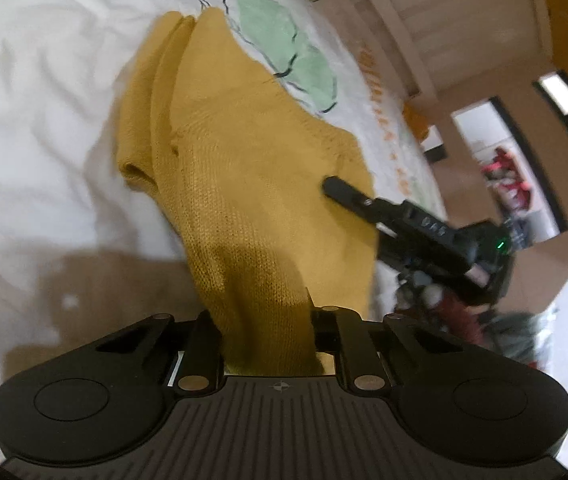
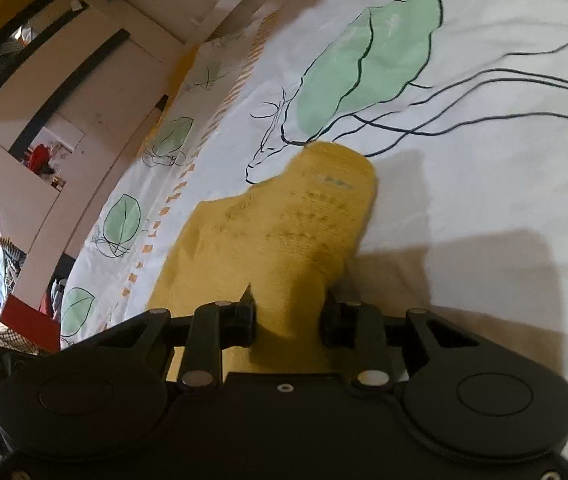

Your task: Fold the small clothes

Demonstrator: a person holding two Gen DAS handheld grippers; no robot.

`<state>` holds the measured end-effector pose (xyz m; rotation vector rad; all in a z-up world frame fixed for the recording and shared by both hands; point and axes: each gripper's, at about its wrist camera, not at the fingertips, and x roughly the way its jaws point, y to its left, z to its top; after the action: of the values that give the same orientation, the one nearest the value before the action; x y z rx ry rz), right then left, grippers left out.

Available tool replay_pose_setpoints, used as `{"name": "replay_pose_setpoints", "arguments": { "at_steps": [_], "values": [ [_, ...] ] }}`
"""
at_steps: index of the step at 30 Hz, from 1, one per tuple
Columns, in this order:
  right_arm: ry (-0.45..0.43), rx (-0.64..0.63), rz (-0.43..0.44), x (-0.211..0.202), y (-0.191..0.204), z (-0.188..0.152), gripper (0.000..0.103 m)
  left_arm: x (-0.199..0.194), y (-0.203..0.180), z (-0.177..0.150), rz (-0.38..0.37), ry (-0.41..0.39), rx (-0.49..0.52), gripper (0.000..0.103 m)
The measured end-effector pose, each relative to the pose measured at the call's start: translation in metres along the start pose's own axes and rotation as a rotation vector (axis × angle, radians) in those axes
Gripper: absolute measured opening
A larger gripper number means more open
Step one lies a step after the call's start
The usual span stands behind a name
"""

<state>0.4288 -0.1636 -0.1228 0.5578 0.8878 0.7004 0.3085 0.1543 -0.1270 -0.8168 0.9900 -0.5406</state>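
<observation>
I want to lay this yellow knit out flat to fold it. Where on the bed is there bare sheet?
Bare white sheet lies left of the yellow knit in the left wrist view, and right of it in the right wrist view, below the green leaf print. It is crowded where the right claw meets the knit.

The left claw [image 1: 269, 320] pinches the mustard knit garment [image 1: 243, 168] on the white sheet [image 1: 43, 100]; the right claw [image 1: 338, 188] touches its far edge.

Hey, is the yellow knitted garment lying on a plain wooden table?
No, the yellow knitted garment lies on a white bed sheet printed with green leaves.
</observation>
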Motion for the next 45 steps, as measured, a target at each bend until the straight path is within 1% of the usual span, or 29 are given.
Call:
{"name": "replay_pose_setpoints", "arguments": {
  "at_steps": [3,8,12,14,19,21,22,24,26,28,30,32,33,34,37,39,42,45],
  "values": [
    [-0.017,0.007,-0.002,-0.013,0.011,-0.002,0.039,-0.005,-0.005,-0.001,-0.043,-0.003,-0.029,0.016],
    [0.008,0.003,-0.035,-0.04,0.026,-0.01,0.039,-0.011,-0.026,-0.017,-0.069,0.02,-0.001,0.016],
    [0.039,0.021,-0.075,-0.066,0.033,-0.025,0.039,-0.013,-0.041,-0.042,-0.087,0.056,0.011,0.016],
    [0.056,0.025,-0.098,-0.084,0.036,-0.037,0.039,-0.014,-0.05,-0.054,-0.091,0.07,0.023,0.016],
    [0.081,0.043,-0.132,-0.123,0.037,-0.068,0.039,-0.019,-0.065,-0.094,-0.111,0.113,0.016,0.016],
    [0.082,0.04,-0.159,-0.133,0.034,-0.079,0.039,-0.016,-0.071,-0.109,-0.074,0.127,0.058,0.017],
    [0.085,0.032,-0.182,-0.135,0.031,-0.085,0.04,-0.014,-0.073,-0.115,-0.041,0.123,0.079,0.018],
    [0.09,0.0,-0.244,-0.136,0.028,-0.094,0.042,-0.013,-0.073,-0.126,0.049,0.1,0.108,0.021],
    [0.063,-0.023,-0.283,-0.136,0.023,-0.102,0.05,-0.016,-0.069,-0.134,0.119,0.068,0.115,0.022],
    [0.031,-0.026,-0.3,-0.137,0.022,-0.104,0.053,-0.026,-0.065,-0.137,0.138,0.021,0.101,0.022],
    [0.016,-0.071,-0.331,-0.136,0.028,-0.105,0.055,-0.042,-0.063,-0.138,0.153,-0.04,0.085,0.022],
    [0.005,-0.126,-0.366,-0.135,0.035,-0.108,0.059,-0.061,-0.066,-0.14,0.172,-0.109,0.104,0.021],
    [0.0,-0.138,-0.376,-0.135,0.037,-0.108,0.059,-0.071,-0.067,-0.138,0.188,-0.141,0.122,0.021],
    [-0.007,-0.145,-0.382,-0.136,0.038,-0.11,0.059,-0.076,-0.07,-0.139,0.209,-0.158,0.138,0.021],
    [-0.04,-0.164,-0.414,-0.141,0.044,-0.114,0.061,-0.088,-0.076,-0.136,0.292,-0.183,0.192,0.021],
    [-0.075,-0.197,-0.441,-0.151,0.052,-0.121,0.062,-0.086,-0.086,-0.134,0.341,-0.195,0.237,0.022],
    [-0.136,-0.27,-0.465,-0.165,0.07,-0.129,0.062,-0.074,-0.105,-0.128,0.368,-0.214,0.323,0.023],
    [-0.18,-0.336,-0.453,-0.172,0.09,-0.14,0.062,-0.056,-0.121,-0.127,0.377,-0.22,0.409,0.023]
  ]
}}
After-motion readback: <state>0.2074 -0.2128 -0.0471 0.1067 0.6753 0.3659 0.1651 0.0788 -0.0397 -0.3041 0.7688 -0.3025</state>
